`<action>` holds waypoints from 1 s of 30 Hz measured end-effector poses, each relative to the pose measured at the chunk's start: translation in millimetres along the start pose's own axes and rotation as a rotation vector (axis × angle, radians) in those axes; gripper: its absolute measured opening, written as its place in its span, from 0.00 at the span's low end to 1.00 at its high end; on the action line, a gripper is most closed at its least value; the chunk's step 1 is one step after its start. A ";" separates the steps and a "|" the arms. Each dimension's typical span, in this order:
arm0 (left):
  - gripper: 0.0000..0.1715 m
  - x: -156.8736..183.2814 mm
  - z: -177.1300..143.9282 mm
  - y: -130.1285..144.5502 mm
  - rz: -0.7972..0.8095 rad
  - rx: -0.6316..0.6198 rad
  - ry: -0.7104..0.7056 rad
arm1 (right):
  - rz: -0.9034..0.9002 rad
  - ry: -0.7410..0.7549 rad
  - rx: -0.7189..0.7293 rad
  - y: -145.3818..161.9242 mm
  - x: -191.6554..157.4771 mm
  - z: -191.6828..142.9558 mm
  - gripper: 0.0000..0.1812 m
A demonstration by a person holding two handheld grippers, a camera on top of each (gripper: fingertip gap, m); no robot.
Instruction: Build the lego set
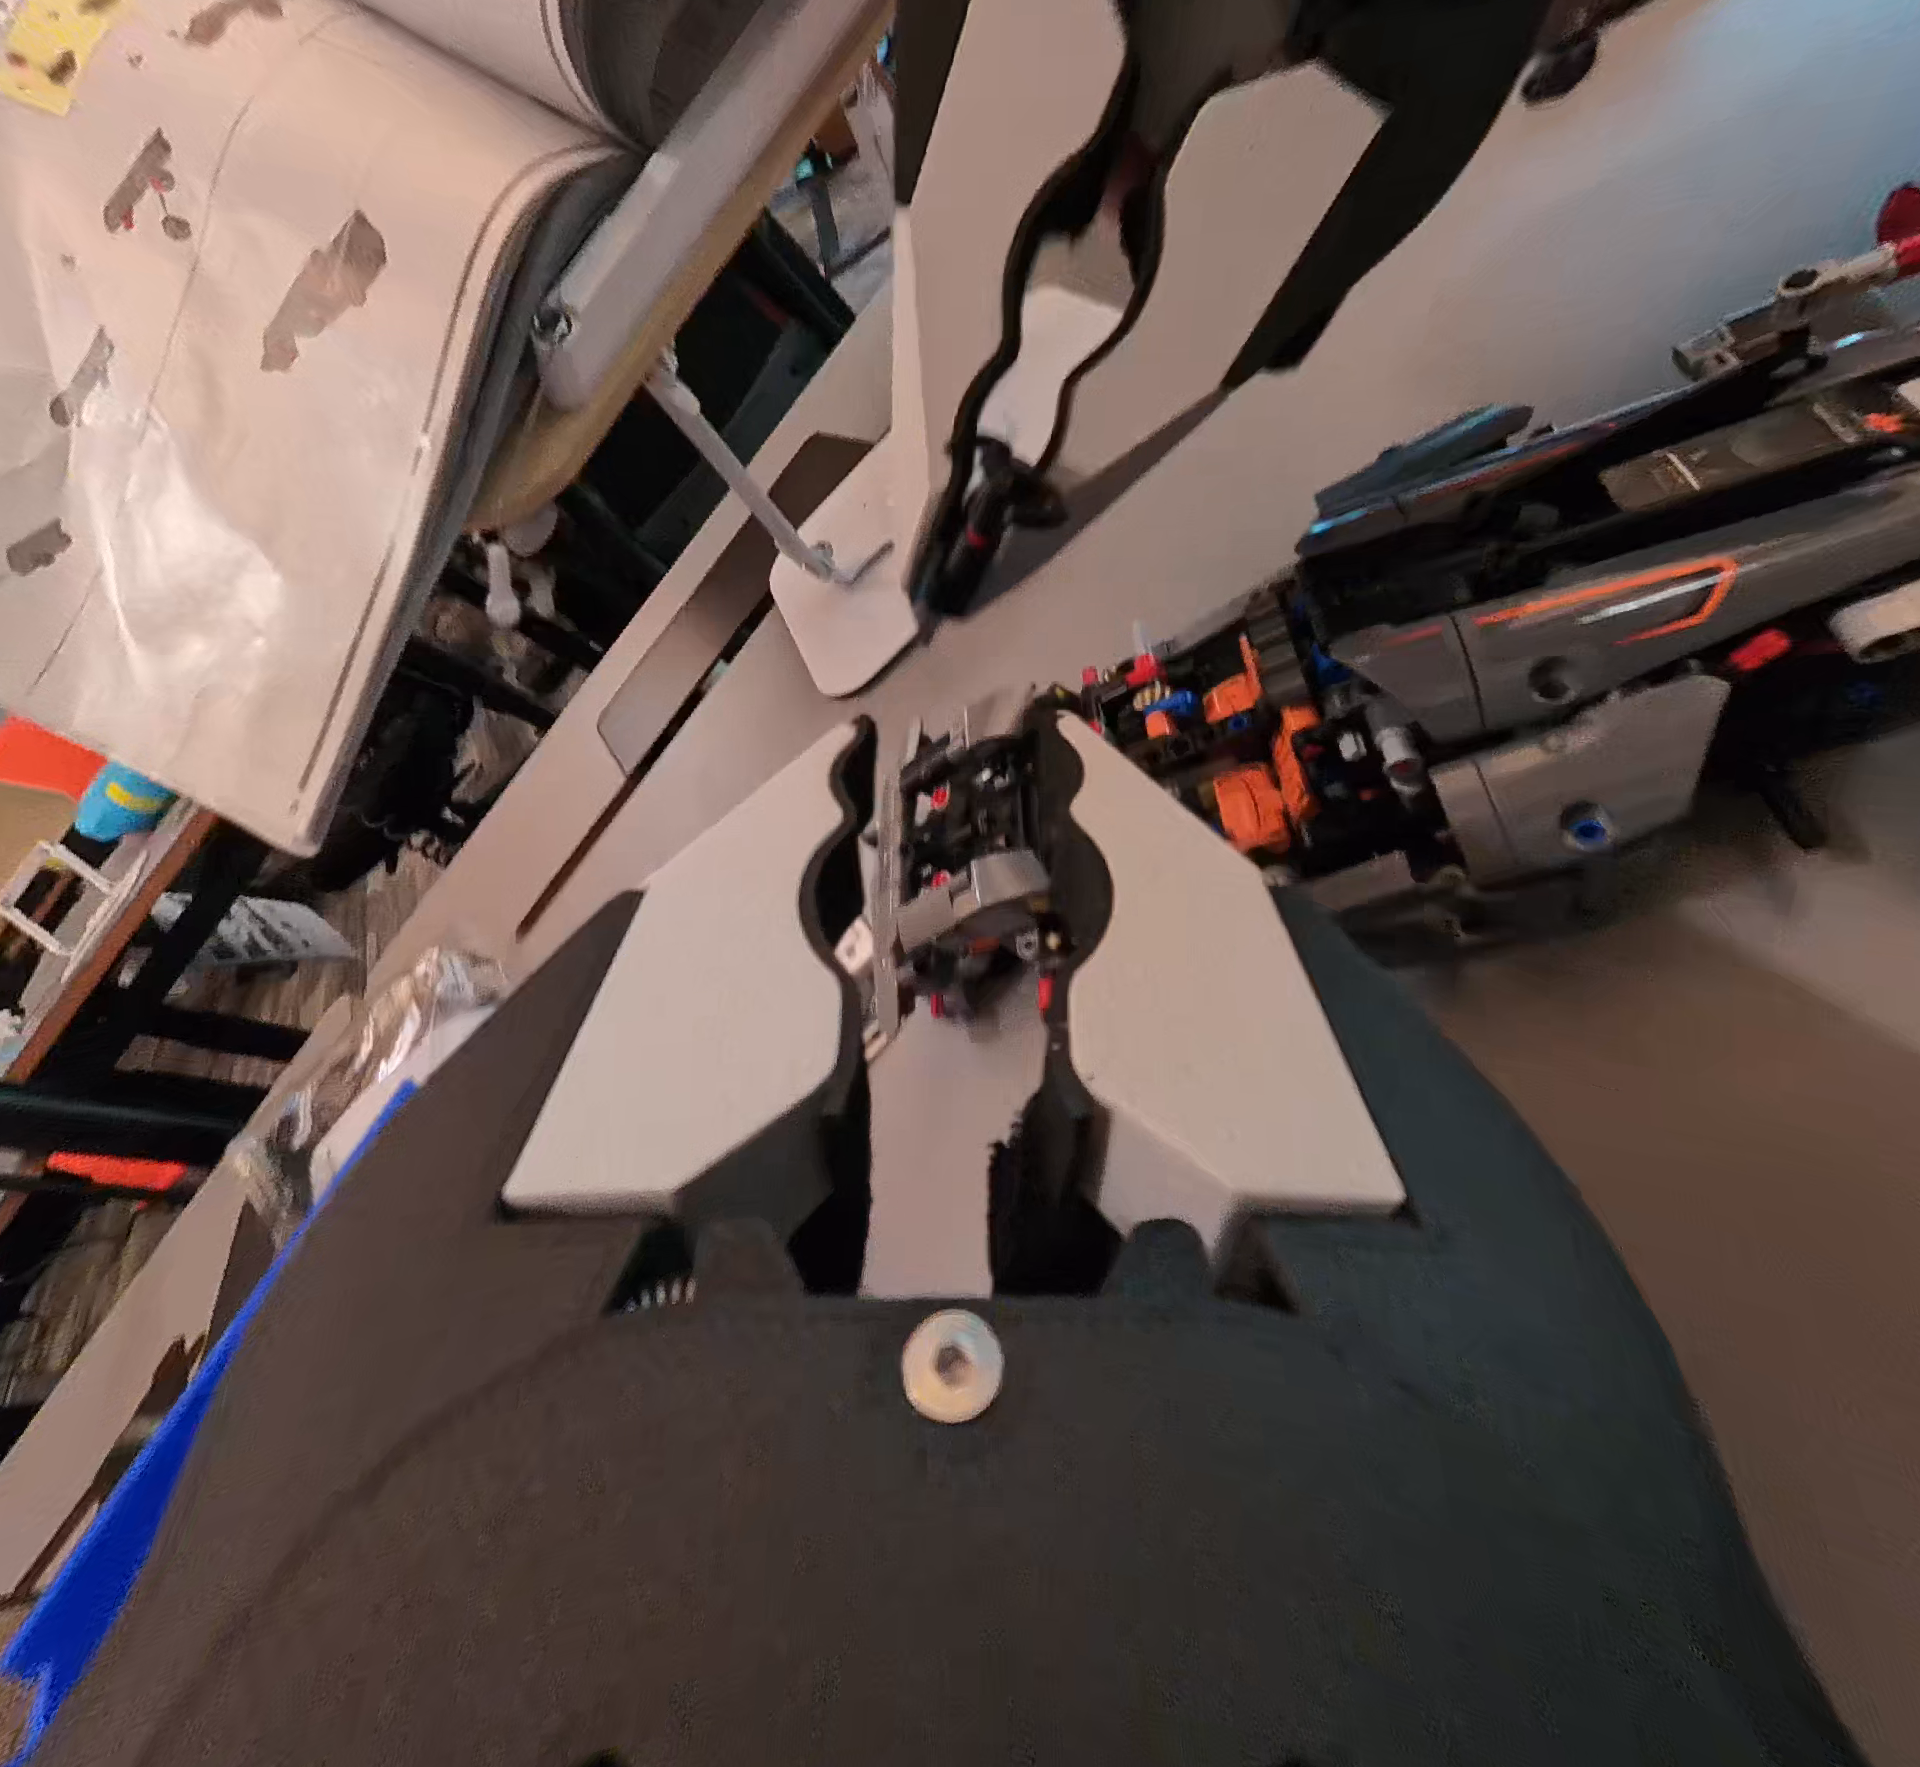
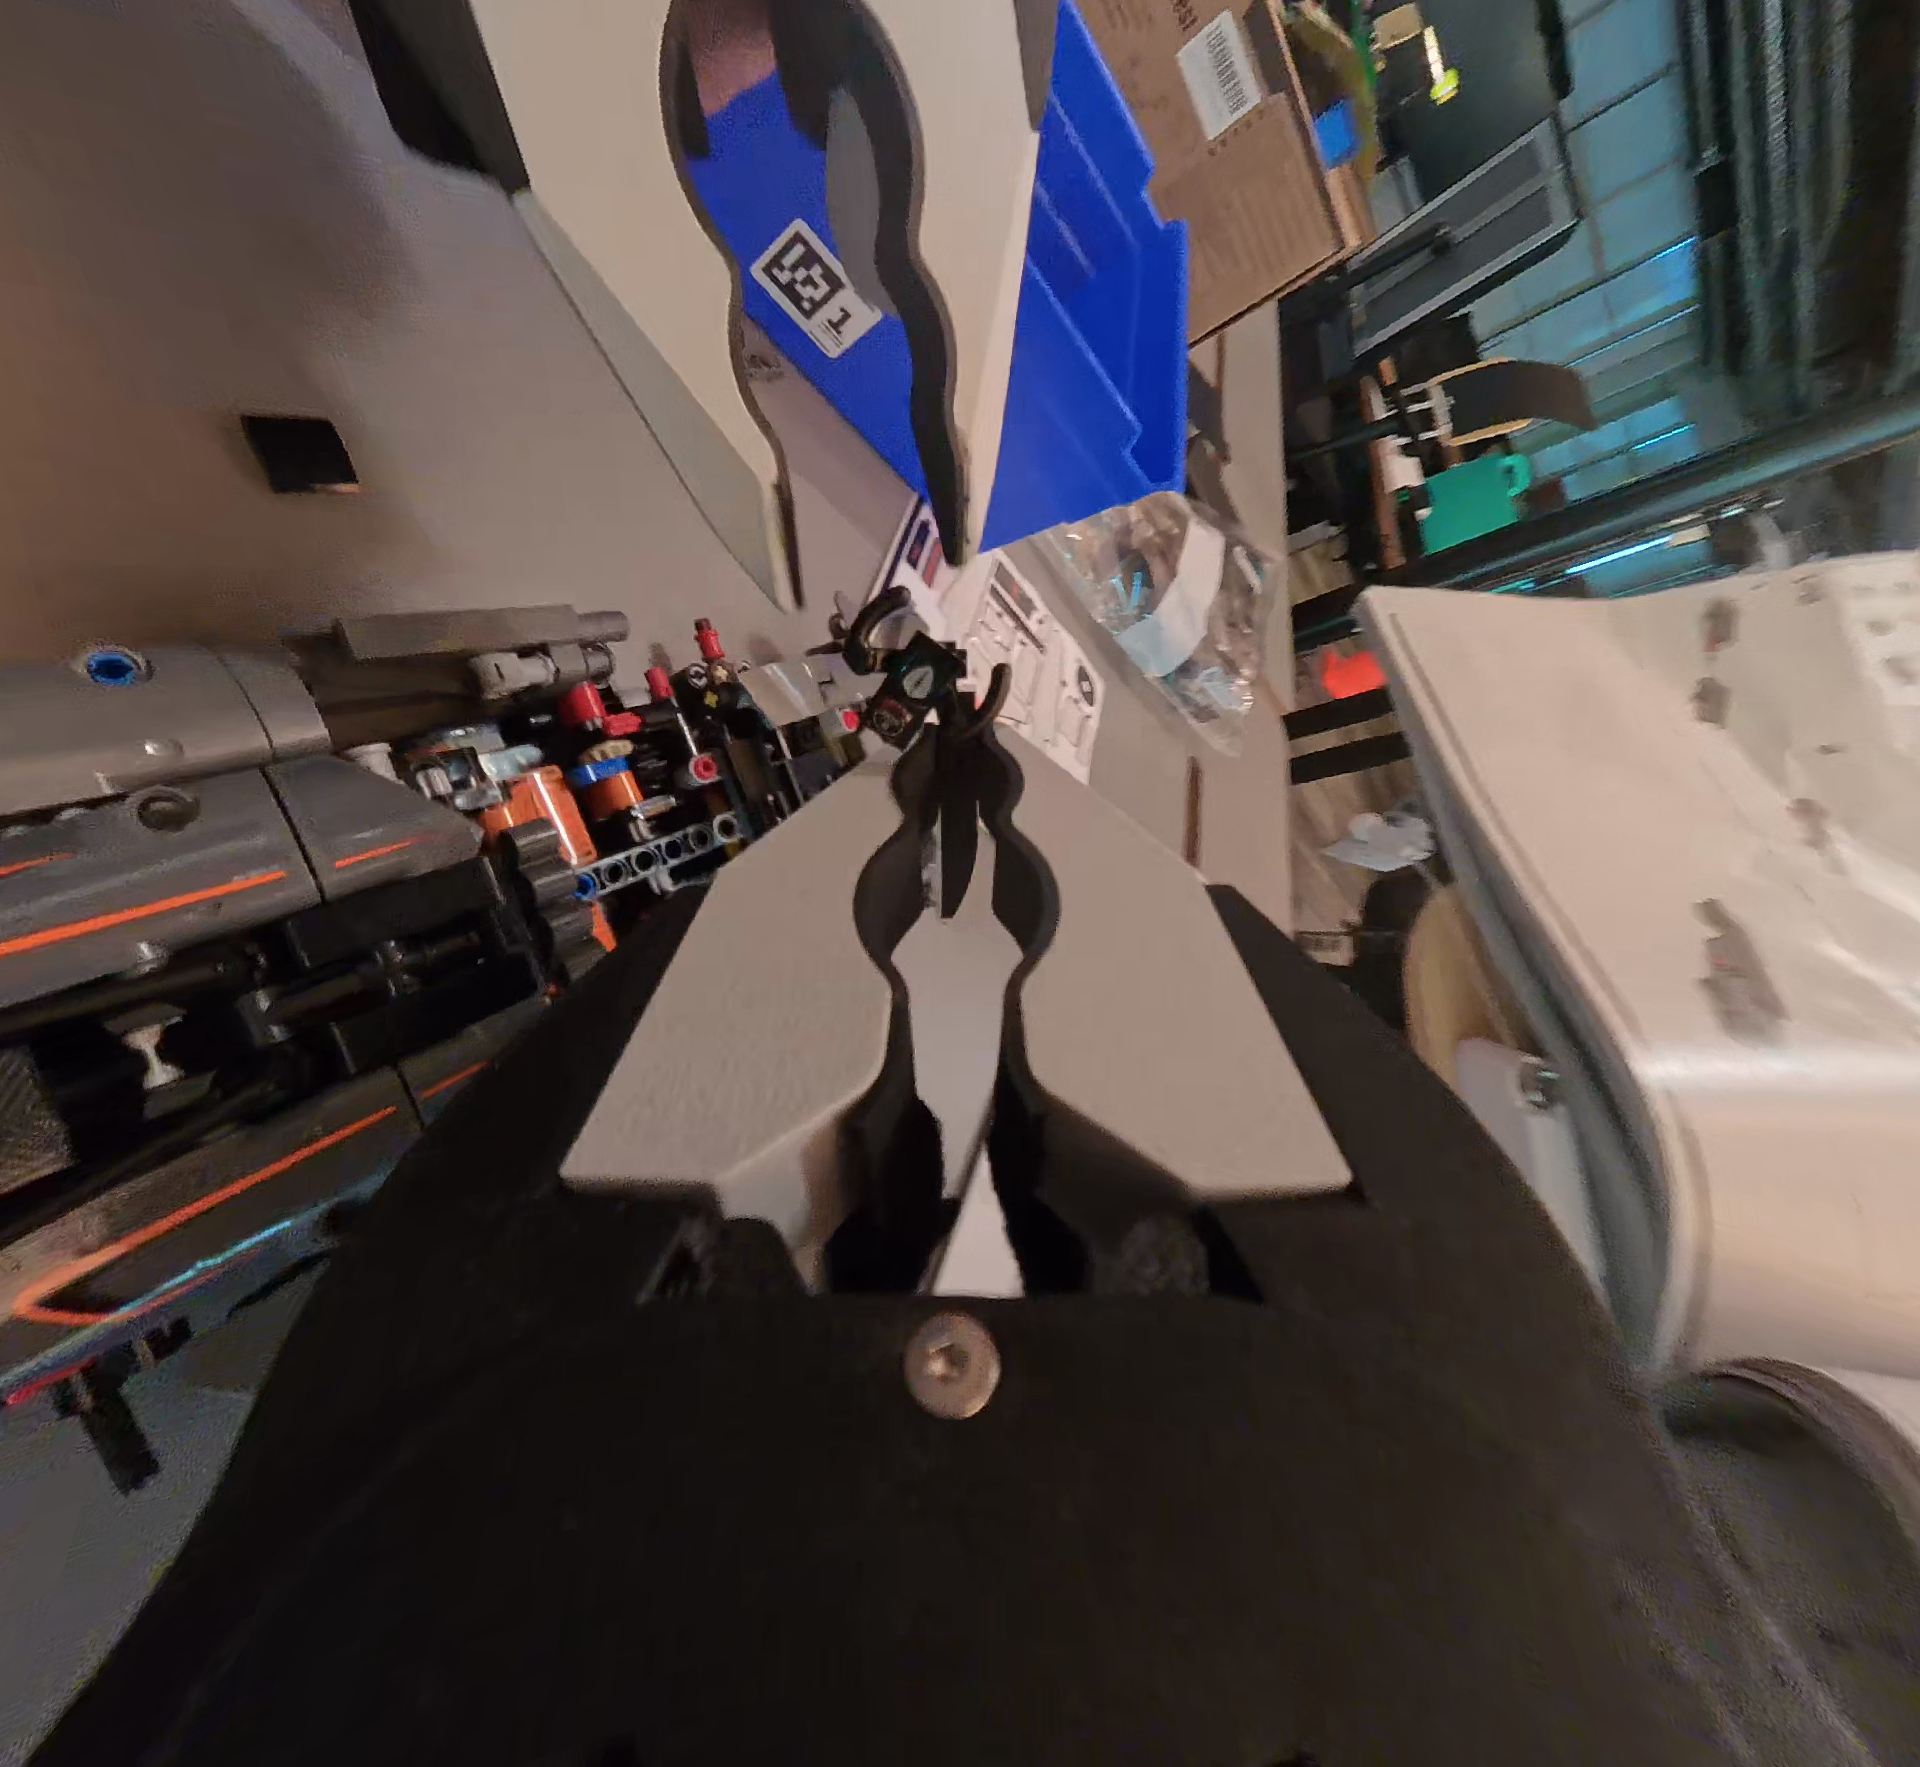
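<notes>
We see the left gripper (image 1: 961, 844) with its jaws clamped on a small grey-and-black lego subassembly (image 1: 971, 870), whose lower part is hidden between the fingers. The right gripper (image 2: 951, 782) has its jaws together on a thin black lego piece (image 2: 951, 839); the blurred cluster at its tip (image 2: 909, 689) is hard to make out. We find the big lego car model (image 1: 1558, 668) lying on the counter (image 1: 1558, 1094) just beside both grippers, its far end cut off by the frame edge. Behind sit a blue bin (image 2: 1081, 304), a clear bag of parts (image 2: 1164, 595) and an open instruction booklet (image 1: 208, 315), all smeared by motion.
</notes>
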State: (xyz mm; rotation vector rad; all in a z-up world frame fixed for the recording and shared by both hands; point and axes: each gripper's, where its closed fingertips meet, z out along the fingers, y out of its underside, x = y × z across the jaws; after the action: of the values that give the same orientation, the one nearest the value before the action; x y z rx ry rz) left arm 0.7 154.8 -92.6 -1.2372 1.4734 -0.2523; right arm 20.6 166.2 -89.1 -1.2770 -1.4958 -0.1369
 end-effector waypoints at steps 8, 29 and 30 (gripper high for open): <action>0.23 41.4 -37.8 35.1 -0.134 -0.227 0.178 | -0.137 0.107 -0.045 -10.2 -1.8 -19.9 0.02; 0.08 95.2 -35.3 92.6 -0.264 -0.492 0.310 | -0.098 0.076 -0.068 -17.0 -39.7 -37.7 0.02; 0.08 94.8 -34.5 92.5 -0.281 -0.485 0.311 | -0.098 0.063 -0.066 -17.4 -42.3 -36.7 0.02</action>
State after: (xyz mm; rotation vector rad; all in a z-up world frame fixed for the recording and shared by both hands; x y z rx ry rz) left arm -59.1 104.0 -204.7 -1.8680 1.6825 -0.2949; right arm 22.7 108.4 -98.2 -1.2412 -1.5101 -0.2904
